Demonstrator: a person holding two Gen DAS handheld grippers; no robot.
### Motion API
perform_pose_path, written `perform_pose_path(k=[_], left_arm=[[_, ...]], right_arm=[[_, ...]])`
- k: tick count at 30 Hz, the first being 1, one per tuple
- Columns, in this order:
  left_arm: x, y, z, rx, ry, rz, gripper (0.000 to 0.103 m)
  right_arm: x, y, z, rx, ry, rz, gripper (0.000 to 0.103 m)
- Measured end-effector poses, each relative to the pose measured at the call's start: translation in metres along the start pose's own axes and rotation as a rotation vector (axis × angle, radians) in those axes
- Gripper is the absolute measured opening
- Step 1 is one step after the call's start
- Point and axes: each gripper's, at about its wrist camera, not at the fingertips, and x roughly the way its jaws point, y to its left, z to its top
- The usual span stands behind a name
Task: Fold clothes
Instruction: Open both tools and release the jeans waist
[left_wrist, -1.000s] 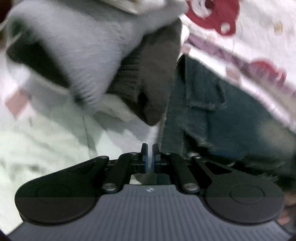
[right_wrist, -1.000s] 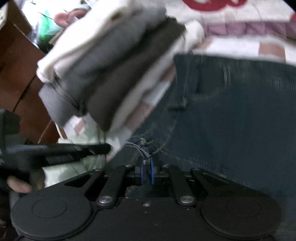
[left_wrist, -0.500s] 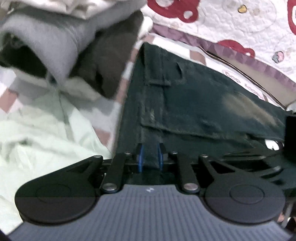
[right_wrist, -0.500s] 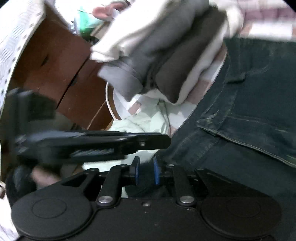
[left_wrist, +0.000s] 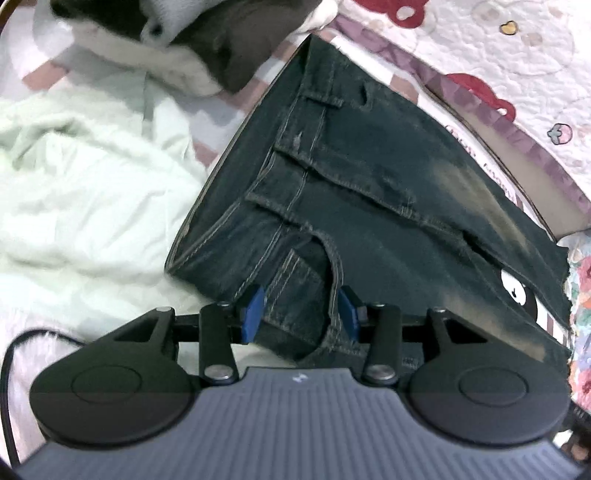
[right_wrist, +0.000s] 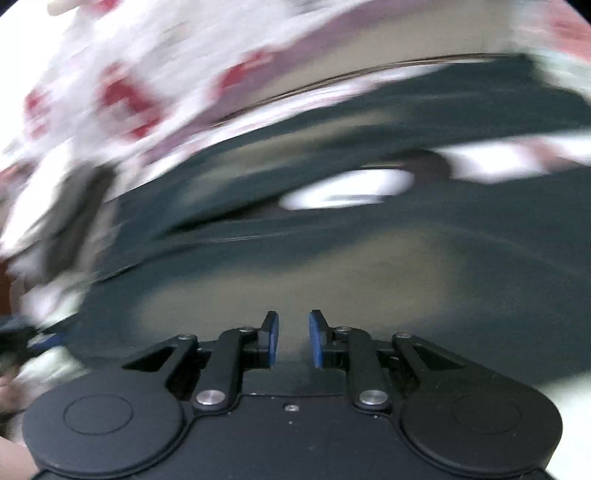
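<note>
Bed quilt (left_wrist: 517, 55), white with red and purple print, is carrying everything, acting as the folding surface.

Dark blue jeans (left_wrist: 369, 177) are lying on it, waistband end toward the left wrist camera, legs running away to the upper right. They're looking doubled lengthwise, one leg over the other, with a faded patch along the thigh. In the right wrist view the jeans (right_wrist: 369, 258) are filling most of the picture, but it's heavily motion-blurred, so no detail there.

Pale green crumpled garment (left_wrist: 85, 192) is sitting just beside the jeans on the left, unfolded.

Stack of folded clothes (left_wrist: 207, 48), grey, brown and white layers, is sitting at the top left near the waistband, apart from it; presumably that's the done pile.

Left gripper (left_wrist: 299, 308) is sitting at the waistband corner with fingers (left_wrist: 253, 310) spread wide, denim lying loose between them, nothing pinched. Positioning suits either grabbing that corner or having just let go; can't settle which.

Right gripper (right_wrist: 293, 339) is hovering low over the leg fabric, fingers parted with a narrow gap, holding nothing.

Judgement: jeans are partway folded at most, long half-fold in place, no crosswise fold showing.
</note>
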Motion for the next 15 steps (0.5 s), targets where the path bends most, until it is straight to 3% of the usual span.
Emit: perform_pose_path(k=[1, 3, 4, 6, 9, 11, 12, 13, 15], left_arm=[[-0.002, 0.001, -0.002, -0.026, 0.018, -0.034, 0.054], [-0.006, 0.003, -0.01, -0.103, 0.043, -0.155, 0.057], [-0.005, 0.003, -0.014, -0.137, 0.056, -0.175, 0.057], [0.001, -0.001, -0.021, -0.166, 0.07, -0.171, 0.057], [0.007, -0.007, -0.025, -0.133, 0.052, -0.111, 0.056], [0.008, -0.012, -0.028, -0.088, 0.022, -0.106, 0.045], [0.007, -0.015, -0.029, -0.035, -0.005, -0.097, 0.034], [0.006, -0.017, -0.031, 0.0, -0.025, -0.086, 0.029], [0.007, -0.016, -0.033, 0.015, -0.038, -0.083, 0.029]], right_arm=[[-0.01, -0.014, -0.005, 0.057, -0.03, -0.034, 0.03], [-0.029, -0.042, -0.015, 0.172, -0.089, -0.102, 0.032], [-0.038, -0.056, -0.02, 0.229, -0.118, -0.136, 0.033], [-0.057, -0.084, -0.029, 0.344, -0.177, -0.205, 0.036], [-0.086, -0.126, -0.044, 0.515, -0.266, -0.306, 0.037], [-0.08, -0.136, -0.046, 0.545, -0.297, -0.321, 0.039], [-0.078, -0.141, -0.047, 0.56, -0.313, -0.328, 0.04], [-0.075, -0.146, -0.048, 0.575, -0.329, -0.336, 0.045], [-0.069, -0.156, -0.05, 0.605, -0.361, -0.35, 0.055]])
